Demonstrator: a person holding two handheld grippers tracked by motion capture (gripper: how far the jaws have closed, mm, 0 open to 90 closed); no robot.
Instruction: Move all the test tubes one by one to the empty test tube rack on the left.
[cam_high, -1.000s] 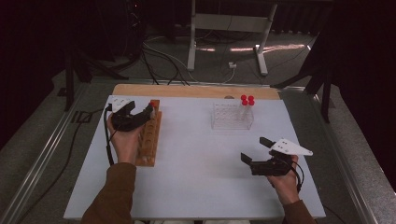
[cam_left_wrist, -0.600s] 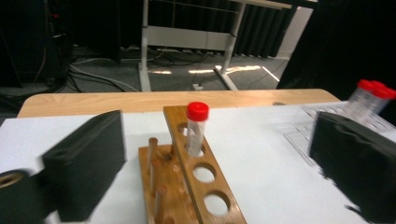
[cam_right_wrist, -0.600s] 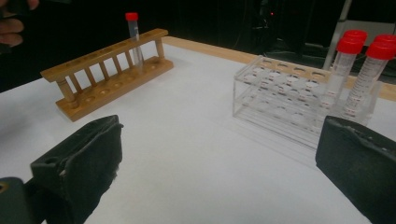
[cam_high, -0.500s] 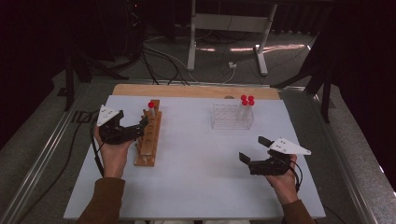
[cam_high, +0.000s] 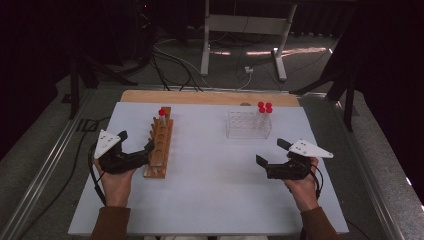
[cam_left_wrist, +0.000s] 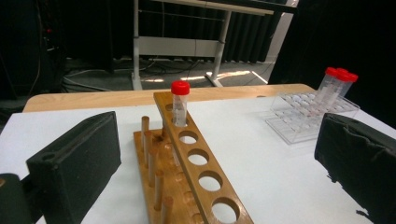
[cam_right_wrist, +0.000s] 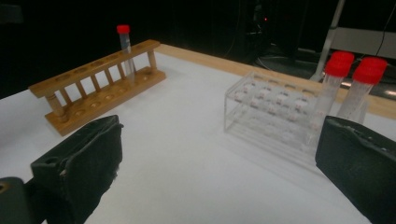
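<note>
A wooden rack (cam_high: 160, 142) lies on the white table (cam_high: 210, 195), with one red-capped tube (cam_high: 162, 114) upright in its far hole. My left gripper (cam_high: 136, 141) sits just left of the rack's near end. Its jaws have just been opening and stand open with nothing between them. In the left gripper view the rack (cam_left_wrist: 196, 163) and tube (cam_left_wrist: 180, 105) lie ahead of the jaws. My right gripper (cam_high: 270, 151) rests open and empty at the near right. It faces a clear plastic rack (cam_right_wrist: 271, 116) holding two red-capped tubes (cam_right_wrist: 334, 79).
A wooden board (cam_high: 210, 97) runs along the table's far edge. Beyond it are a metal desk frame (cam_high: 240, 30) and cables on the dark floor. Bare white tabletop lies between the two racks and in front of them.
My left gripper has drawn back from the wooden rack's far end toward the near left, its jaws wider, with the tube left standing in the rack. The right gripper has stayed put.
</note>
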